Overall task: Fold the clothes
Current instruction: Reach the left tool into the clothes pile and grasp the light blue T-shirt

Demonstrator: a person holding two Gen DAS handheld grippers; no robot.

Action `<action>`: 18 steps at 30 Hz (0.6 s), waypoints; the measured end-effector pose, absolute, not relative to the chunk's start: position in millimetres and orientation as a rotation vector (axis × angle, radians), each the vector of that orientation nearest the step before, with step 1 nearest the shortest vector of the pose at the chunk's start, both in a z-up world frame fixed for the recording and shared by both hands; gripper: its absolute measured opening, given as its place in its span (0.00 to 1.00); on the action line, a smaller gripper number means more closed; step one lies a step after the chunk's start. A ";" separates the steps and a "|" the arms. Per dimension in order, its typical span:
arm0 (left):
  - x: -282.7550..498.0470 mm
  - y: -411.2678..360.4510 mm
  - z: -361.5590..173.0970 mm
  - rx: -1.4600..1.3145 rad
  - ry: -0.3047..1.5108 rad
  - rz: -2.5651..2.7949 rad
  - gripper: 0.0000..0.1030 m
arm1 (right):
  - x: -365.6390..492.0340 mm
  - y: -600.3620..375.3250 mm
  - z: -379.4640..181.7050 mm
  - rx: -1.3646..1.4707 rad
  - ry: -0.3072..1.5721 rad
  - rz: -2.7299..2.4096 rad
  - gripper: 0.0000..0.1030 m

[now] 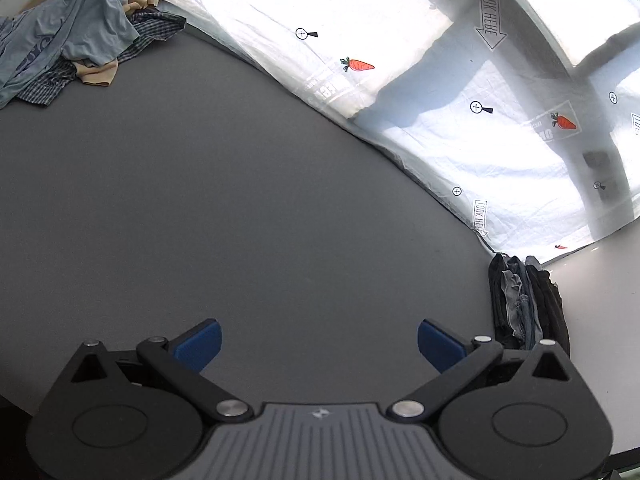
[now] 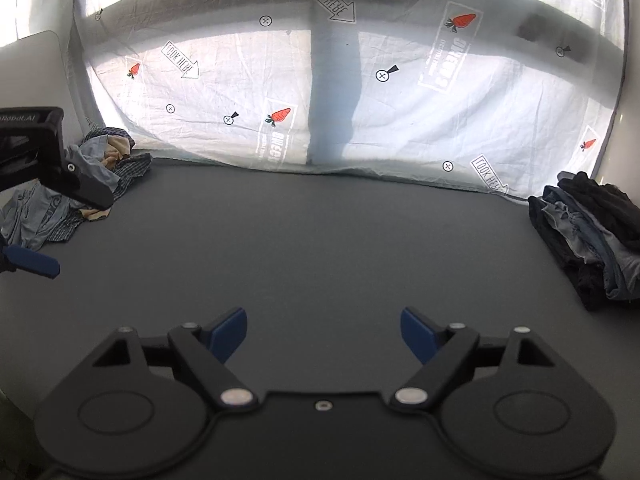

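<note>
Grey surface [image 2: 320, 240], backed by a white sheet [image 2: 400, 120] printed with carrots, arrows and crosshair marks (strong backlight through it). Pile of unfolded clothes [image 2: 92, 176] at the far left corner: light blue shirt [image 1: 84, 20] on top, checked and beige cloth under it. Stack of dark clothes [image 2: 592, 228] at the far right edge, well apart from the pile. Left hand-held gripper [image 1: 319, 342]: fingers spread wide, holding nothing, above bare surface. Right hand-held gripper [image 2: 323, 334]: likewise released, nothing between its blue pads [image 2: 230, 332].
</note>
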State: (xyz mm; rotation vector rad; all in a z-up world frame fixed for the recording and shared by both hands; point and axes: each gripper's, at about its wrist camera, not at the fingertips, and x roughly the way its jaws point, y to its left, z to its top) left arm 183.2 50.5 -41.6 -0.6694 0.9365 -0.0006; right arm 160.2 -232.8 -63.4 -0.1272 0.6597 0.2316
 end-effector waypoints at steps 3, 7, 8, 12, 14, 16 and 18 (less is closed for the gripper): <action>192.6 87.9 -30.3 -0.689 0.878 0.073 1.00 | 195.4 -203.3 -65.7 -0.205 0.647 0.336 0.75; 206.9 135.2 -21.6 -0.587 0.797 0.231 1.00 | 227.6 -149.9 -56.4 -0.282 0.595 0.473 0.67; 212.9 152.1 -21.0 -0.550 0.764 0.283 0.99 | 233.2 -135.1 -54.6 -0.295 0.587 0.489 0.66; 233.6 225.5 -24.7 -0.290 0.607 0.547 0.92 | 259.3 -65.1 -55.4 -0.328 0.610 0.522 0.60; 253.6 269.4 -37.7 -0.147 0.600 0.647 0.83 | 269.6 -33.9 -58.8 -0.319 0.636 0.509 0.60; 276.6 319.4 -59.4 -0.062 0.630 0.723 0.73 | 281.3 -1.1 -64.2 -0.292 0.678 0.494 0.60; 295.5 366.2 -85.2 -0.053 0.676 0.767 0.62 | 292.8 32.6 -69.8 -0.264 0.721 0.472 0.60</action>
